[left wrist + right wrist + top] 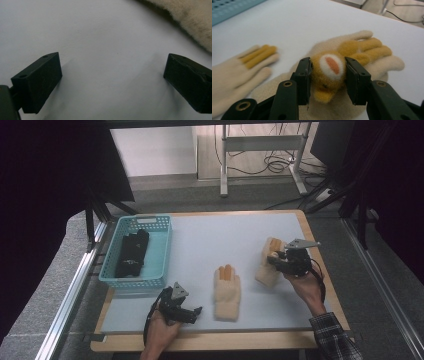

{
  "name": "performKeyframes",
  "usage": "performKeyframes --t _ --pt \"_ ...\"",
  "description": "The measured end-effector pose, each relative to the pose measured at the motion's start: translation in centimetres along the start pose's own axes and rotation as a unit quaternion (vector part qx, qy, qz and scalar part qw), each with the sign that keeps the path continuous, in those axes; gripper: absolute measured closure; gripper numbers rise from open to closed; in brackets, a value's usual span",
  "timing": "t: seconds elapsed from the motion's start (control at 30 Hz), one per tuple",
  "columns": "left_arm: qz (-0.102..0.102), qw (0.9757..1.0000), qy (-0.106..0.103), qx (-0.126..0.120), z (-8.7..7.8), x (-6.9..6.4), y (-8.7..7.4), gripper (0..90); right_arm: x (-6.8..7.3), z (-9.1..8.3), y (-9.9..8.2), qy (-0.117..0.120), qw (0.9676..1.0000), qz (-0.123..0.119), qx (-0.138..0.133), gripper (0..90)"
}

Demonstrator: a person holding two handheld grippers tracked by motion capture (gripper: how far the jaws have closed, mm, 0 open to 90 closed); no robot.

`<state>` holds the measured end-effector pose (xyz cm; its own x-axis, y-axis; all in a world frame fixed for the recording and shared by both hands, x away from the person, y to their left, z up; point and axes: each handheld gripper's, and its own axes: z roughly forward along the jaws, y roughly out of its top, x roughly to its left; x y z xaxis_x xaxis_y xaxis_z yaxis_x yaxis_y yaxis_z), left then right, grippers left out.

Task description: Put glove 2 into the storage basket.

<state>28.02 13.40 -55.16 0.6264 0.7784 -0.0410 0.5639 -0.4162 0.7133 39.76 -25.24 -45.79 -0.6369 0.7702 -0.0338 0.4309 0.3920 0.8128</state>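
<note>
Two cream woolly gloves with orange fingers lie on the pale table mat (210,235). One glove (227,292) (234,70) rests flat in the middle. The other glove (265,272) (374,53) is at the right, and a fuzzy orange lump (325,85) with a white and pink patch sits on it. My right gripper (274,257) (328,65) is shut on that lump, both pads pressing its sides. My left gripper (197,311) (112,75) stands open just over the bare mat near the front edge, with the middle glove's edge (192,17) beyond its right jaw.
A turquoise plastic basket (112,276) (229,7) stands at the left of the table with a black folded item (132,252) inside. Metal rails run along both table sides. A desk frame and cables lie on the floor behind.
</note>
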Motion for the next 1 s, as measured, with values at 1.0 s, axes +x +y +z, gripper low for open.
performKeyframes --t 1.0 --pt "-0.001 1.0 0.002 -0.002 0.0 0.0 0.0 2.1 14.3 4.6 -1.1 0.138 0.9858 -0.08 0.054 52.1"
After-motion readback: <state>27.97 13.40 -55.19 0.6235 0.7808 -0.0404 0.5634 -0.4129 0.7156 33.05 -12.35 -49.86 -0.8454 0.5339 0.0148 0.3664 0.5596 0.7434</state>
